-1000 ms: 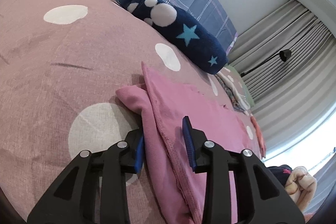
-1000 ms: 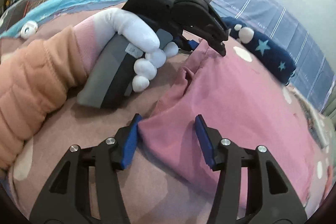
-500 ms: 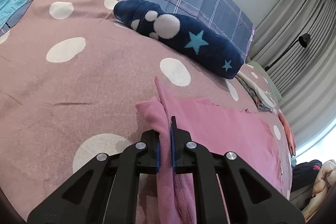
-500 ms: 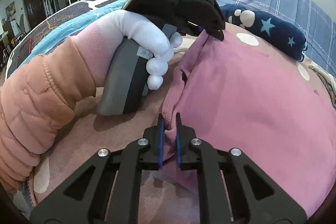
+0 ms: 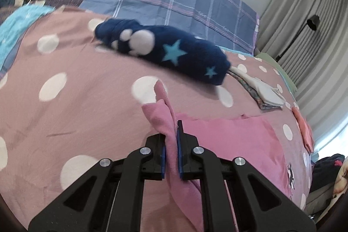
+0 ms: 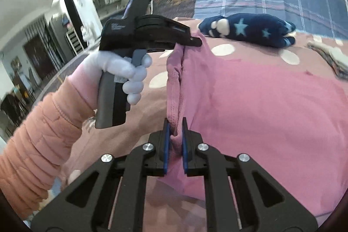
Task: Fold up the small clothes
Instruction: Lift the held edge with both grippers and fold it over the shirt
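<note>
A small pink garment lies spread on a dusty-pink bedspread with white dots. My left gripper is shut on one bunched corner of it and lifts that edge off the bed. My right gripper is shut on the other corner of the same edge. In the right wrist view the left gripper shows farther back, held by a white-gloved hand, with the garment stretched between the two grips.
A dark blue fleece roll with stars and paw prints lies across the bed behind the garment. A blue plaid pillow is behind it. Folded clothes and an orange piece lie at the right. Curtains and a floor lamp stand beyond.
Both grippers closed from open onto the garment's edge about half a second ago. Since then both have risen, lifting the pinched edge off the bedspread.
</note>
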{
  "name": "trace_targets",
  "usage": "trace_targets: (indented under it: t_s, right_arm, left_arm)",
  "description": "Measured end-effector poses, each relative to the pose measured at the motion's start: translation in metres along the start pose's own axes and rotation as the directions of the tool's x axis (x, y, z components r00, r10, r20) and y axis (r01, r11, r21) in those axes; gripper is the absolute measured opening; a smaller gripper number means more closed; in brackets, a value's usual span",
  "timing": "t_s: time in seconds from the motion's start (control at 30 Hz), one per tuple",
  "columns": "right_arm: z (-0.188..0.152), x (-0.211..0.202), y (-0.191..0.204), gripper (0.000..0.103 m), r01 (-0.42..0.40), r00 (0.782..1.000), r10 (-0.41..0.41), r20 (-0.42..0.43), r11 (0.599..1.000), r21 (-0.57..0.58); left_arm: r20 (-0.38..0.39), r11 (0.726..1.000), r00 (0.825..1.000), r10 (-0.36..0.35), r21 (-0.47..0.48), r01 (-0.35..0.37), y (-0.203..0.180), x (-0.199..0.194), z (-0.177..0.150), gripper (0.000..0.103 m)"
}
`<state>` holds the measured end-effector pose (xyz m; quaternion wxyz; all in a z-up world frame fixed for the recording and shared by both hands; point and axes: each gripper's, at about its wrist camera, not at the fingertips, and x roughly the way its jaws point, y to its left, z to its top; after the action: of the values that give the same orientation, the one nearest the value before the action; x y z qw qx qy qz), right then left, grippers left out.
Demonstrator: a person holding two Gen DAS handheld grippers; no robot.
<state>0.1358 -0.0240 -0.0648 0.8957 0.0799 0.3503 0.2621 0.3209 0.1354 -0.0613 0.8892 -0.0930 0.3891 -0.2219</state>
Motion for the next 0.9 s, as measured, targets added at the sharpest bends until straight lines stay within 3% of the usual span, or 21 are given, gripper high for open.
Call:
trace_targets:
  t_s: [0.17, 0.63, 0.9]
  right_arm:
    - [-0.005, -0.026, -0.028, 0.009, -0.017, 0.999, 0.015, 0.032, 0.998, 0.067]
    - [-0.030, -0.093, -0.120, 0.009, -0.015, 0.992, -0.015, 0.124, 0.972, 0.233]
    - [-0.052, -0.107, -0.163, 0.009, -0.027, 0.993, -0.013, 0.120, 0.946, 0.322]
  left_arm:
    - [-0.013, 0.995, 0.999, 0.042, 0.096, -0.040, -0.059, 0.005, 0.011, 0.008]
    - [-0.063, 0.979, 0.998, -0.003, 0.203, 0.016, -0.180, 0.049, 0.010, 0.008]
    - [-0.130, 0.966, 0.991, 0.011, 0.259, 0.023, -0.233, 0.092, -0.006, 0.008]
